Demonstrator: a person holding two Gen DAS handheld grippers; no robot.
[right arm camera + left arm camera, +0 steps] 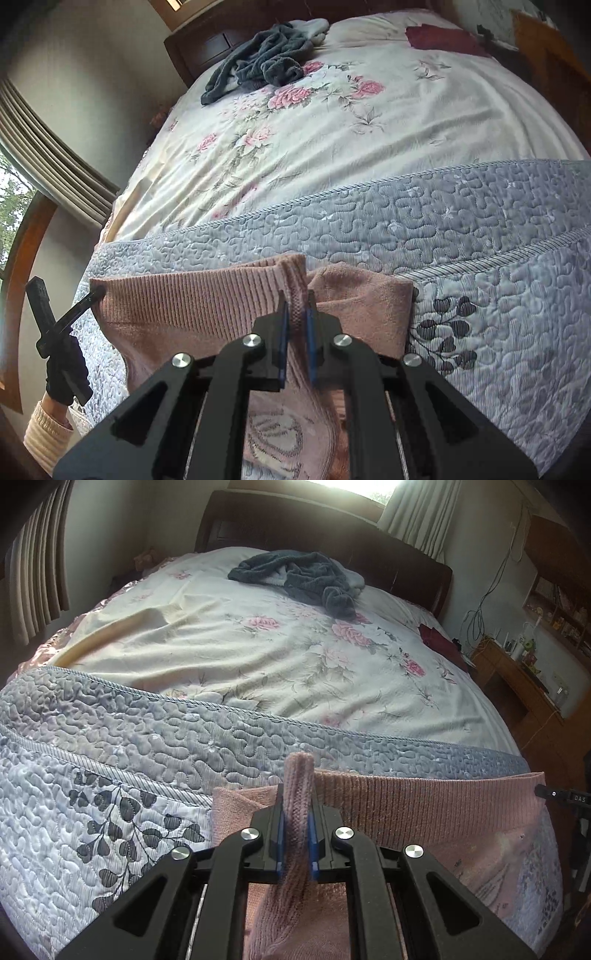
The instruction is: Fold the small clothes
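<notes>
A pink knitted garment (424, 805) with a ribbed hem is stretched out over the near end of the bed. My left gripper (297, 794) is shut on a bunched fold of its ribbed edge. My right gripper (297, 306) is shut on another fold of the same pink garment (177, 302), near its other end. In the right wrist view the left gripper (96, 293) shows at the left, pinching the hem corner, held by a gloved hand (66, 373). A printed pattern on the garment hangs below the right gripper.
A grey quilted bedspread (110, 738) covers the near part of the bed, a floral sheet (258, 646) the far part. Dark grey clothes (303, 576) lie heaped by the headboard, a dark red cloth (439, 638) at the right edge. A wooden desk (517, 679) stands to the right.
</notes>
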